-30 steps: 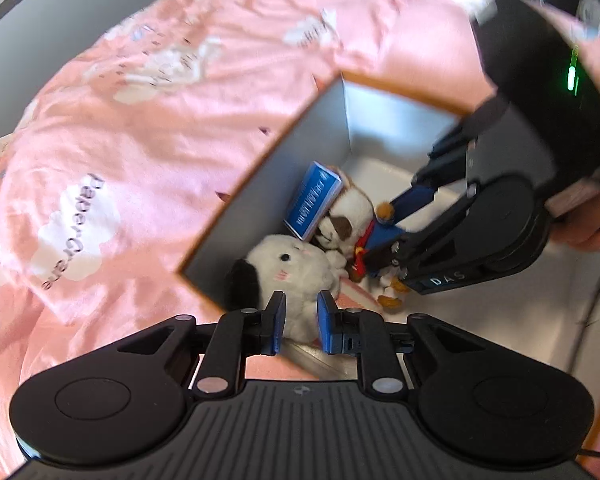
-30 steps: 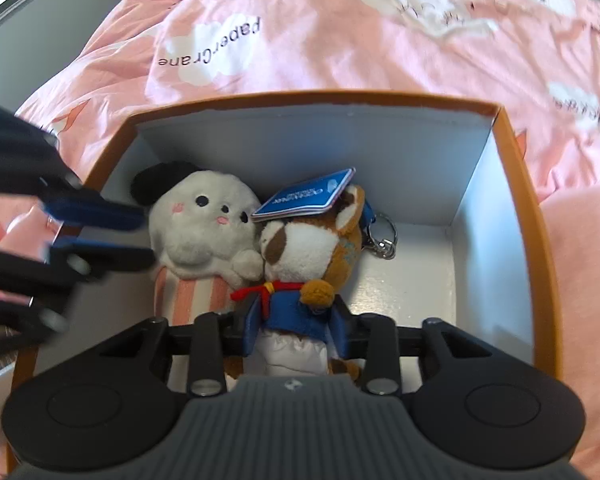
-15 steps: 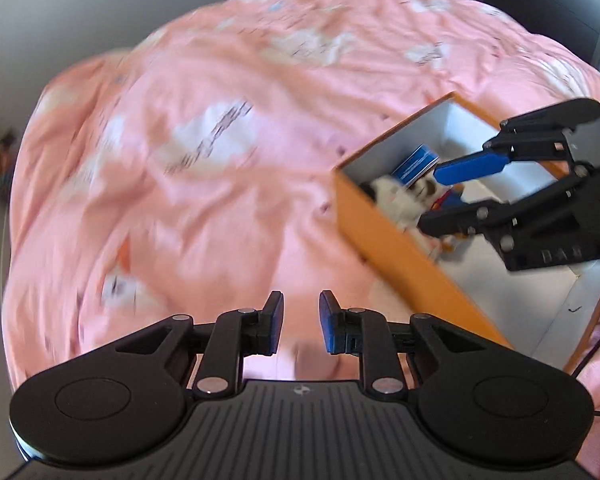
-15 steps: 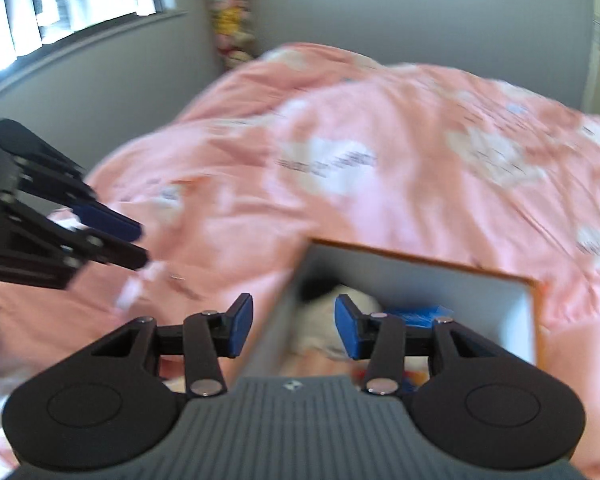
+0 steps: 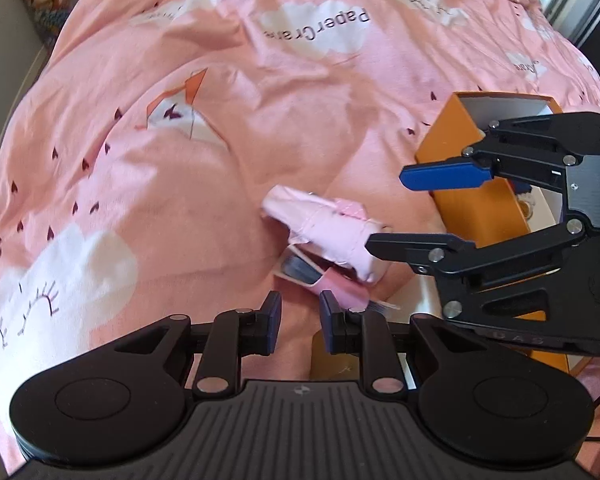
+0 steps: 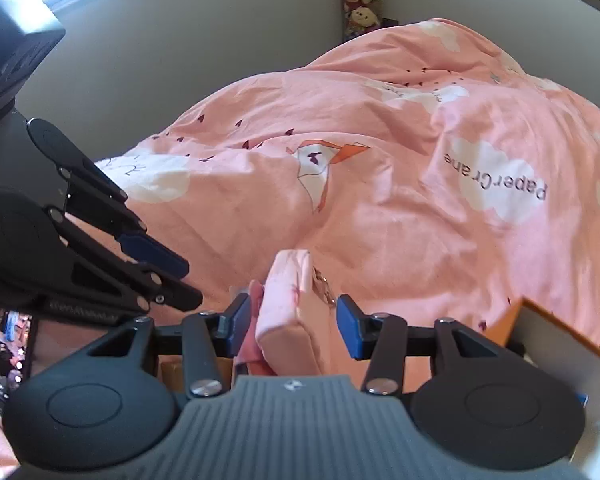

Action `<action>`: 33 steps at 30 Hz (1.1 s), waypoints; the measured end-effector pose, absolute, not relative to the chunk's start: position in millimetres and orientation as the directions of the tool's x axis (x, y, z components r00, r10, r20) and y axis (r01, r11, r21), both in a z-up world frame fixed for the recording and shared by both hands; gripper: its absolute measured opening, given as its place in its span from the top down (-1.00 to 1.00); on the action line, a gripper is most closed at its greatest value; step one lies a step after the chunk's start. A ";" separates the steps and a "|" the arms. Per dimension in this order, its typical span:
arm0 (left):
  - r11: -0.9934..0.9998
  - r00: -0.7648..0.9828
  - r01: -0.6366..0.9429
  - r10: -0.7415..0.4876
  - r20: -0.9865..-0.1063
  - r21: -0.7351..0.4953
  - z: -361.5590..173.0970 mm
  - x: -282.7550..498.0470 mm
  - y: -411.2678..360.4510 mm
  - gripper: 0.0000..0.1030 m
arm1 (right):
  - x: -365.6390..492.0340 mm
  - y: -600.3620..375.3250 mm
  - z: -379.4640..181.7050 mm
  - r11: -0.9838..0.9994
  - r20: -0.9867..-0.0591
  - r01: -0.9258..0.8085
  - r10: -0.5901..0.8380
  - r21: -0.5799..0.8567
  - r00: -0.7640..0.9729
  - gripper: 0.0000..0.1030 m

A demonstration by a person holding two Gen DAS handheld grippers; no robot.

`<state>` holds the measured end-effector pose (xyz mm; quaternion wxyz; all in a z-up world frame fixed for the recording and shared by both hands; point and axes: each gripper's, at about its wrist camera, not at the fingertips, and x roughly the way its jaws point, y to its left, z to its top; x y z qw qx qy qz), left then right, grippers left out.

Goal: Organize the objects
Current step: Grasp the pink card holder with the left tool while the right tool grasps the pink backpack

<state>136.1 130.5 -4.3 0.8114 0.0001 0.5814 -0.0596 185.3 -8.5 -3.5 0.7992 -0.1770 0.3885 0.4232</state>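
Observation:
A pale pink fabric pouch [image 5: 324, 228] lies on the pink duvet, with a darker pink item [image 5: 340, 288] under it. My right gripper [image 6: 292, 322] is open, its blue pads either side of the pouch [image 6: 288, 312] without squeezing it; in the left wrist view it [image 5: 384, 208] reaches in from the right. My left gripper [image 5: 300, 316] is open and empty, just short of the pouch. The orange box [image 5: 452, 136] with a white inside sits to the right; its contents are mostly hidden.
The pink duvet [image 5: 220, 120] with cloud and "PaperCrane" prints covers the bed in soft folds. Plush toys [image 6: 362, 0] stand in the far corner by the grey wall. The box corner [image 6: 540, 328] is at the right gripper's lower right.
The right gripper let go of the dog plush in the box, rose out and moved left over the pouch. The left gripper swung away from the box toward the pouch.

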 end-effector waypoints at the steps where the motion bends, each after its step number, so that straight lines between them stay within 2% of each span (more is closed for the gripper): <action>1: 0.994 0.312 0.086 -0.097 -0.945 -0.073 -7.0 136.5 134.2 0.51 | 185.9 -1.9 -4.8 0.570 -0.777 -0.821 0.526 0.019 0.347 0.06; 13: 0.972 0.254 -0.077 -0.196 -0.947 -0.222 -33.3 142.1 170.8 0.50 | 201.7 44.1 -35.7 0.481 -0.867 -0.871 0.387 -0.100 0.313 0.10; 16: 0.951 0.258 -0.114 -0.250 -0.933 -0.286 -37.8 145.5 171.9 0.49 | 209.7 41.6 -37.3 0.496 -0.881 -0.865 0.374 -0.074 0.290 0.19; 17: 0.944 0.258 -0.127 -0.264 -0.929 -0.304 -39.9 147.4 171.8 0.46 | 212.1 40.5 -37.4 0.500 -0.887 -0.863 0.366 -0.068 0.282 0.32; 21: 0.916 0.265 -0.168 -0.313 -0.912 -0.363 -47.3 151.7 166.6 0.31 | 220.6 31.4 -40.4 0.521 -0.908 -0.853 0.340 -0.037 0.247 0.33; 28: 0.884 0.255 -0.248 -0.334 -0.907 -0.396 -61.2 160.7 160.3 0.29 | 234.3 11.1 -48.2 0.571 -0.908 -0.818 0.376 0.067 0.188 0.33; 33: 0.837 0.255 -0.323 -0.373 -0.892 -0.442 -71.0 167.5 164.7 0.18 | 246.0 -2.5 -53.0 0.609 -0.899 -0.777 0.416 0.159 0.141 0.33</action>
